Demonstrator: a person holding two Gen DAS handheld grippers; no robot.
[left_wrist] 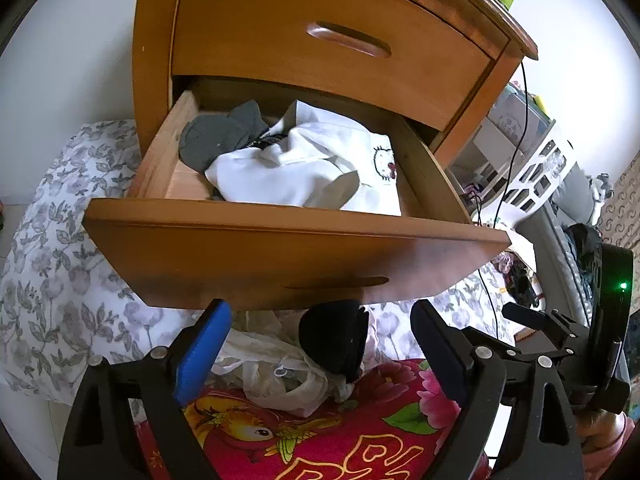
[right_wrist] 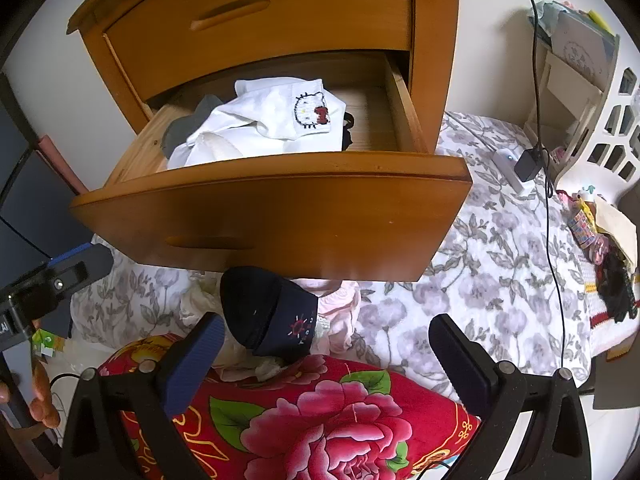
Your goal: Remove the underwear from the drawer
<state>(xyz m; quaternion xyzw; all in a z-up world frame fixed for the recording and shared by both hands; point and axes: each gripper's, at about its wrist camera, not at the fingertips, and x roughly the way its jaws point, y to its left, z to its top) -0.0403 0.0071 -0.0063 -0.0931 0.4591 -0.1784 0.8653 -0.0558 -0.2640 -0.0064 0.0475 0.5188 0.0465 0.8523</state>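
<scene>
Both the left claw (left_wrist: 320,344) and right claw (right_wrist: 326,354) gaped wide, empty; next should reach over the drawer (left_wrist: 280,240) front edge for the white underwear (left_wrist: 304,172).

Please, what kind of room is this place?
Most likely a bedroom. A wooden nightstand stands with its lower drawer pulled open and clothes inside, a floral bedsheet is spread beneath it, and a red flowered pillow lies in front.
</scene>
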